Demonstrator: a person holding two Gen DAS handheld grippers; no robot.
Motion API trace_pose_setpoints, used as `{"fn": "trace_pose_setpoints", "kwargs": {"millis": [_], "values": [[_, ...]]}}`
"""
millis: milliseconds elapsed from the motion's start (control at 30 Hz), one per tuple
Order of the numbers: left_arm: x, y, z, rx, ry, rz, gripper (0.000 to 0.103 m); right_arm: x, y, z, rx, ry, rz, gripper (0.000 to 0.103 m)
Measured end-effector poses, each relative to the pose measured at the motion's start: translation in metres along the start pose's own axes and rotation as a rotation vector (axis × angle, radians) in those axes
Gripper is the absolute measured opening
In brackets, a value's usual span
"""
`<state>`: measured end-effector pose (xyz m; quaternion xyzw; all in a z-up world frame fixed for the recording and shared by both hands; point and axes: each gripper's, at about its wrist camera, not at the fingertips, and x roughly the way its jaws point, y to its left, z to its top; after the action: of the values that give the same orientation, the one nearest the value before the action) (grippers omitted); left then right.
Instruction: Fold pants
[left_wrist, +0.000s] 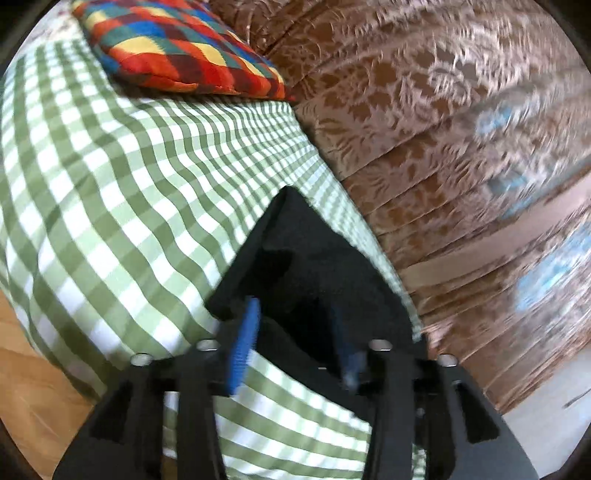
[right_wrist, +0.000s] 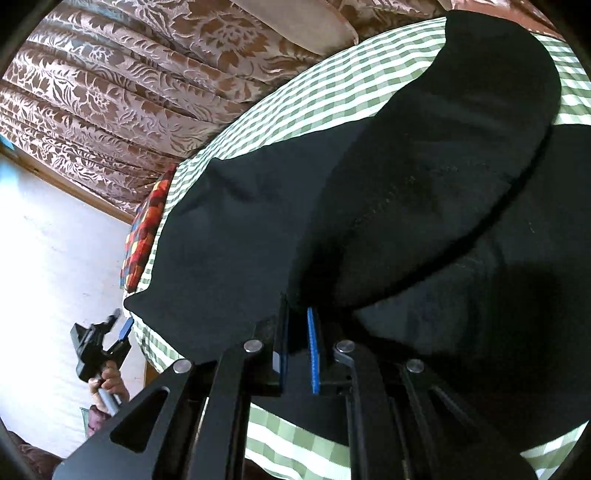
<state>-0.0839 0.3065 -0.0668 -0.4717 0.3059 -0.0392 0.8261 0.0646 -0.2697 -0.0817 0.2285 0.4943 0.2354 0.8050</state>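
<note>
Where the task's thing lies: the soft black pants (right_wrist: 406, 184) are spread across the green-and-white checked cotton sheet (left_wrist: 110, 184), one part already doubled over another; a pointed corner reaches the sheet's edge
Backdrop: brown floral-patterned curtain (left_wrist: 424, 110) hangs behind the sheet; a multicoloured diamond-patchwork cushion (left_wrist: 177, 48) rests on the sheet's far end, well apart from the pants
Right gripper (right_wrist: 297, 347): blue pads drawn narrow, apparently pinching a raised fold of the pants
Left gripper (left_wrist: 295, 347): pads stand wide, the pants' corner between them, not yet clamped; this view is smeared
Step in hand: by my reading, securing both ends of one edge before carrying it over
Doing it well: close the left gripper on the corner through all layers; lift both ends level; keep the edge taut so that no crease forms; lay it flush with the opposite edge; avoid catching the sheet
Containers: none in view; nothing to report inside any
</note>
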Motion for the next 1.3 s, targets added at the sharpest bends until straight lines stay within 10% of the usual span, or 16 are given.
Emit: {"fn": "trace_pose_setpoints", "kwargs": {"millis": [233, 400, 500, 733, 1000, 1300], "values": [[0.015, -0.021, 0.000, -0.078, 0.056, -0.089, 0.057, -0.004, -0.006, -0.004, 0.003, -0.004, 0.013, 0.007], [0.052, -0.025, 0.006, -0.139, 0.133, 0.052, 0.058, -0.002, -0.006, -0.001, 0.005, -0.008, 0.018, 0.007], [0.072, -0.041, 0.010, -0.072, 0.157, 0.198, 0.007, -0.002, -0.003, 0.002, -0.003, -0.013, 0.008, 0.008], [0.053, -0.131, 0.036, 0.314, -0.051, 0.001, 0.005, -0.037, 0.023, 0.012, -0.076, -0.115, 0.063, 0.007], [0.064, -0.041, -0.002, 0.206, 0.119, 0.127, 0.005, -0.021, -0.003, -0.034, -0.064, 0.004, -0.023, 0.006], [0.062, -0.008, -0.014, 0.041, 0.145, 0.101, 0.015, -0.029, 0.006, -0.035, -0.109, -0.021, -0.050, 0.006]]}}
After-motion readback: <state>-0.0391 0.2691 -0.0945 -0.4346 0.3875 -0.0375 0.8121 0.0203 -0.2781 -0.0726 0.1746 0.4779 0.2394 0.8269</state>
